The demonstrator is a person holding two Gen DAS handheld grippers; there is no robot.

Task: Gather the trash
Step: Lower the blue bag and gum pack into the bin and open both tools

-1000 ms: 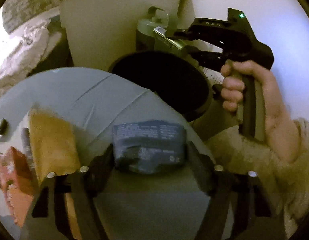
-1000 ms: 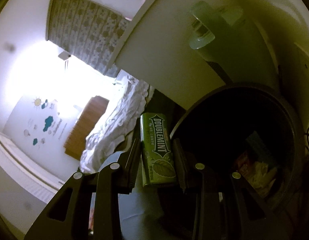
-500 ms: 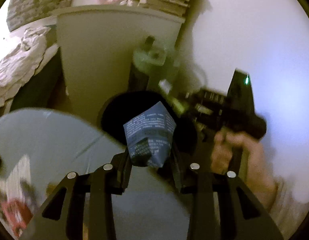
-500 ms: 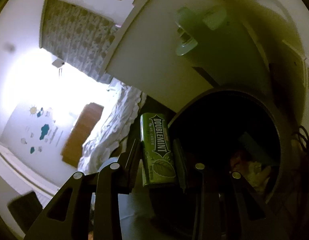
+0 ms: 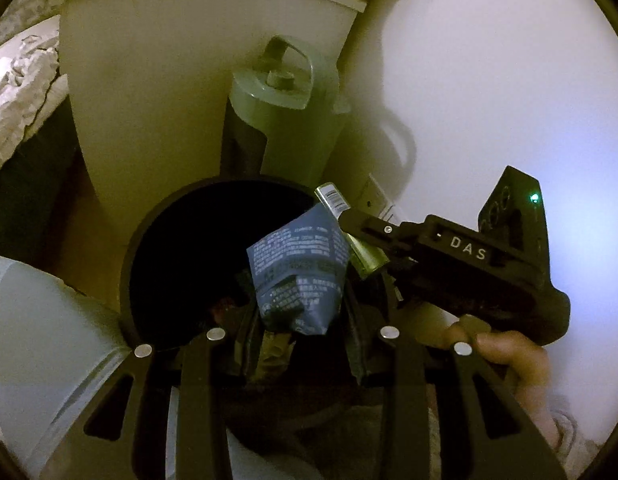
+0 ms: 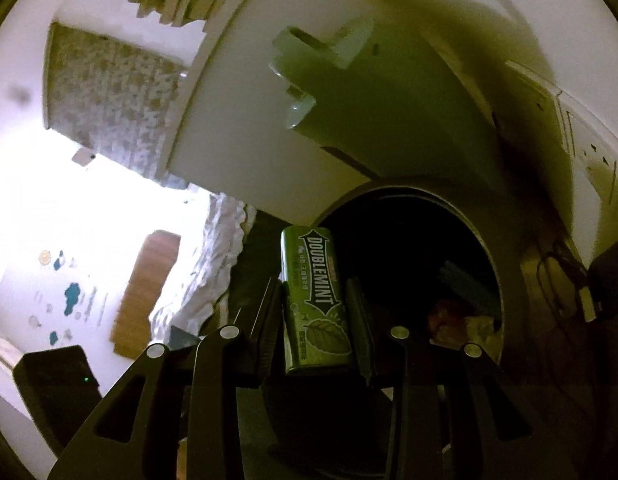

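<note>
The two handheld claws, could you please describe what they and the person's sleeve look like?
Both are matte black. The left claw has two flat slotted fingers with round silver fasteners. The right claw, seen from the side, has a blocky body with white letters "DAS", a small green light and a pistol-style handle. The hand on that handle comes out of a fuzzy, pale sleeve.

i see a crumpled blue-grey wrapper (image 5: 299,270) with white print, standing point up over the open mouth of the dark round bin (image 5: 149,240). a green doublemint gum pack (image 6: 315,300) stands upright at the bin's near rim. scraps (image 6: 461,320) lie at the bin's bottom.
</note>
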